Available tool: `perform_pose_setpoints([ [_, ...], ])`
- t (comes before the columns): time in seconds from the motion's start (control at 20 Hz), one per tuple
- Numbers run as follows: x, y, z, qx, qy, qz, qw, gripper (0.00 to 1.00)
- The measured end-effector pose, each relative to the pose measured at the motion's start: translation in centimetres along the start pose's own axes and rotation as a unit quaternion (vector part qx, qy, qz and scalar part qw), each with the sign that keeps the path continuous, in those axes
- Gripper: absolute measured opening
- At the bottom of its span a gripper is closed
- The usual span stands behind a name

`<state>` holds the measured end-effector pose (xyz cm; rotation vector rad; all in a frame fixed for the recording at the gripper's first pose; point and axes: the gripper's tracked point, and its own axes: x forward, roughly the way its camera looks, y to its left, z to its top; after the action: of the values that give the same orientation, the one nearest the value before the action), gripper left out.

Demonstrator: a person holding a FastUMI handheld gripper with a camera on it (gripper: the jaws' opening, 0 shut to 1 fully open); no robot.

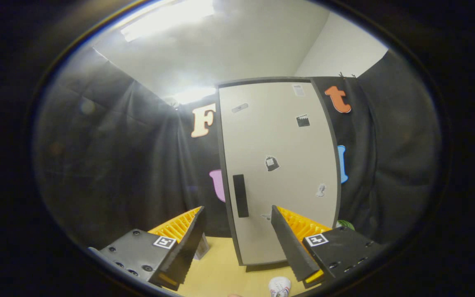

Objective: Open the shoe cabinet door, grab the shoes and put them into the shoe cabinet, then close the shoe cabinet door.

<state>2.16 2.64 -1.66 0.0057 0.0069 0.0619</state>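
Observation:
A tall shoe cabinet (278,165) stands on the wooden table (221,268) ahead of me, its pale door shut, with a dark vertical handle (240,195) near the door's left edge. Small stickers dot the door. My gripper (237,214) is open, with the fingers wide apart and nothing between them. The handle lies just beyond the gap, closer to the left finger side. A white shoe tip (279,286) shows low down, near the right finger's base.
Black cloth walls surround the cabinet on both sides. A small pale object (201,248) sits on the table behind the left finger. Something green (346,224) peeks out at the cabinet's lower right.

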Motion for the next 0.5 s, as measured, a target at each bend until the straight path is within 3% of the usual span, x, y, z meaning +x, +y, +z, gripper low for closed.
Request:
perform_pose_setpoints([
  [0.5,9.6,0.2,-1.2,0.015,-0.013,-0.007,1.0,0.97],
])
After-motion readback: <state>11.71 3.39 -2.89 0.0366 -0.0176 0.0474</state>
